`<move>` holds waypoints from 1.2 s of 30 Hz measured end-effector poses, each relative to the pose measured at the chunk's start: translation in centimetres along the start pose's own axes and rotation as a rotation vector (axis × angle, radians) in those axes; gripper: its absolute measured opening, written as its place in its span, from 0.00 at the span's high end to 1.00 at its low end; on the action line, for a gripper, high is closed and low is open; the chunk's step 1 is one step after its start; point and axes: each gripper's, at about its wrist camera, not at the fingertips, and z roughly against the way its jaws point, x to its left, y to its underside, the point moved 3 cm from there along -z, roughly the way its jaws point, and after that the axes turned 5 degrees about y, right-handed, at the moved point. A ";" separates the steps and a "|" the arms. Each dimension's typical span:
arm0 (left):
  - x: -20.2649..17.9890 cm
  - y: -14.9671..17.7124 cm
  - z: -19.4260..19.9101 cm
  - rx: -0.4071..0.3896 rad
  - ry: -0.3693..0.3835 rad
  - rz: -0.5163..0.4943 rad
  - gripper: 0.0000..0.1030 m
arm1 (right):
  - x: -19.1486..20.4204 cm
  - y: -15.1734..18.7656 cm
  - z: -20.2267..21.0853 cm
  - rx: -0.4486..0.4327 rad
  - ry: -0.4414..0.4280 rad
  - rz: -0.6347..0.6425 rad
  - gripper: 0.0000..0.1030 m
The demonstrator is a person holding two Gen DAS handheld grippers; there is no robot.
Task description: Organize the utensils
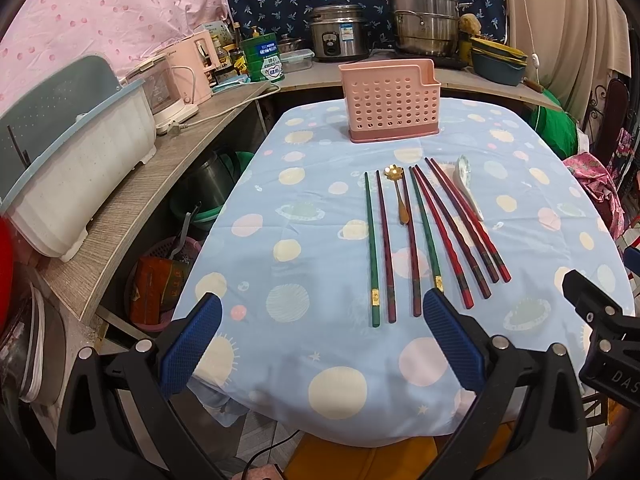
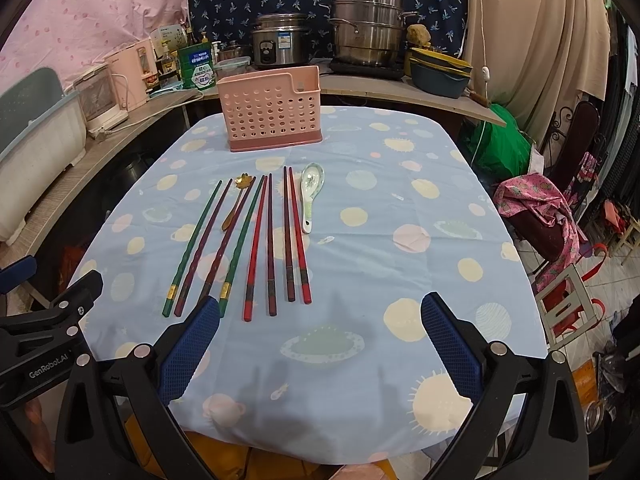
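1. On the black gripper body seen at the left edge of the right wrist view, white lettering reads "GenRobot.AI"; in the left wrist view the neighbouring gripper body shows "DAS", cut off by the frame edge. The green tin (image 2: 199, 67) on the back counter carries print too small to read.
2. Left gripper (image 1: 322, 312) hangs level above the near edge of the table (image 1: 520, 200), blue pads (image 1: 192, 344) spread wide, holding nothing.
3. Right gripper (image 2: 320, 312) sits alongside in the same pose, jaws apart and empty.
4. Chopsticks (image 2: 256, 240), green, dark red and bright red, lie in a loose row on the planet-print cloth, their butt ends just ahead of the left gripper's right pad and the right gripper's left pad.
5. Gold spoon (image 1: 398, 192) lies among the chopsticks; white ceramic spoon (image 2: 311, 196) lies just right of the row.
6. Pink perforated holder (image 1: 394, 100) stands upright at the far end of the table, well apart from both grippers.
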 end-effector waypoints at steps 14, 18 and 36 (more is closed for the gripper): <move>-0.1 -0.2 -0.6 0.001 0.002 0.000 0.07 | 0.1 -0.1 0.0 0.000 -0.002 0.000 0.06; -0.1 -0.1 -0.6 0.002 0.002 0.000 0.07 | 0.2 -0.1 0.1 0.001 -0.002 0.001 0.06; 0.0 0.2 -0.6 0.005 0.003 0.000 0.07 | 0.4 0.2 -0.3 0.006 -0.003 0.002 0.06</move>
